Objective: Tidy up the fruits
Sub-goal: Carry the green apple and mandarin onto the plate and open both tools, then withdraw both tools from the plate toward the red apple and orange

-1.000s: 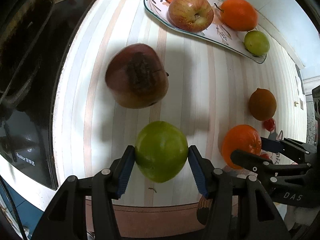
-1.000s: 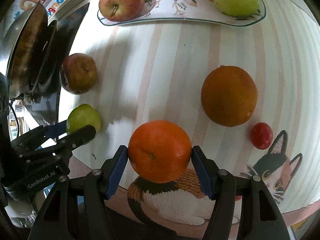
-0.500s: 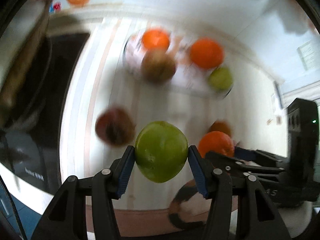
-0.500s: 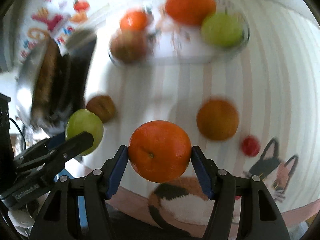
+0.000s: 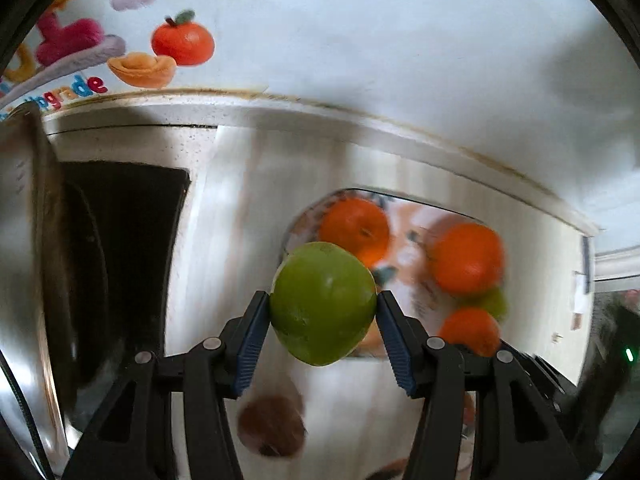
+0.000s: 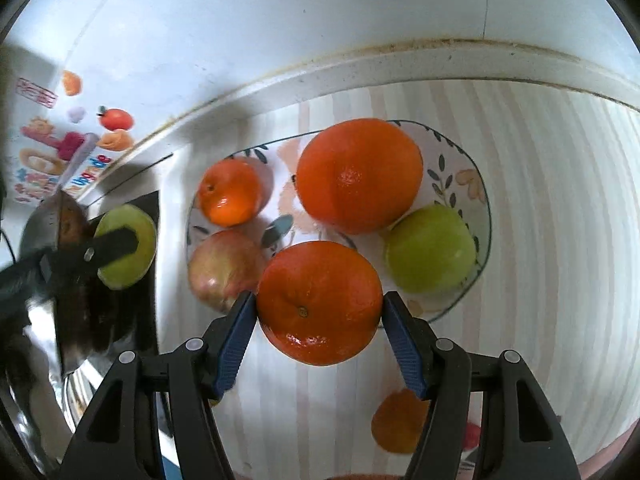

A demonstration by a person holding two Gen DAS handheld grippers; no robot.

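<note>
Fruit is going onto the plate (image 6: pixel 482 216) at the counter's back edge. I'm holding a green apple (image 5: pixel 323 303) in the left gripper (image 5: pixel 323 308), its pads pinching the fruit across its widest part, in the air over the plate's left end. I'm carrying an orange (image 6: pixel 319 302) in the right gripper (image 6: pixel 319 312), pinched the same way, over the plate's near rim. Both look firm, round and smooth, so they'll likely roll; I'm judging a grip at the equator safest. One dark apple (image 5: pixel 272 426) and another orange (image 6: pixel 398 422) are sitting on the counter nearer the front edge.
</note>
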